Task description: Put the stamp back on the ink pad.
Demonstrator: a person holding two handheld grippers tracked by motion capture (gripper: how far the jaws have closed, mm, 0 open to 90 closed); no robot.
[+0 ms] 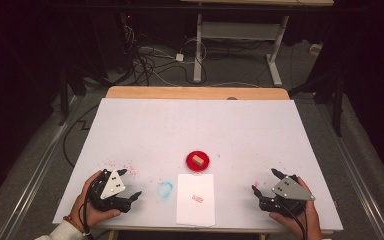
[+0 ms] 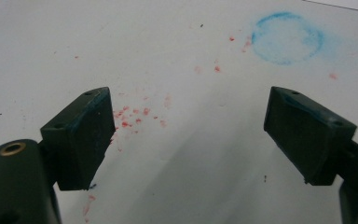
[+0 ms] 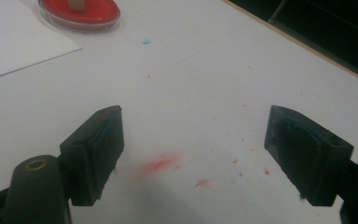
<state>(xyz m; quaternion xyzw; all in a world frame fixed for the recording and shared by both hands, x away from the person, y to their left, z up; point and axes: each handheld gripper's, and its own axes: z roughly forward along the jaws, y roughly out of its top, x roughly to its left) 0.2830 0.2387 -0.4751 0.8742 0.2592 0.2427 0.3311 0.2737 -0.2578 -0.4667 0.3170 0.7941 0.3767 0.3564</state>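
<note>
A round red dish [image 1: 198, 161] sits near the table's middle with a small tan block [image 1: 197, 160] in it; the same dish [image 3: 79, 12] shows at the top left of the right gripper view. In front of it lies a white paper sheet [image 1: 195, 199] bearing a small red mark [image 1: 198, 199]. My left gripper [image 1: 130, 184] rests at the front left, open, nothing between its fingers [image 2: 81, 135]. At the front right my right gripper [image 1: 265, 181] is open as well, with bare table between its fingers [image 3: 98, 147].
A blue ring stain [image 1: 164, 189] lies left of the sheet, also as a blue ring stain [image 2: 286, 37] ahead of the left gripper. Red smudges [image 3: 161, 163] dot the white table cover [image 1: 195, 125]. A wooden edge [image 1: 195, 93] runs along the far side.
</note>
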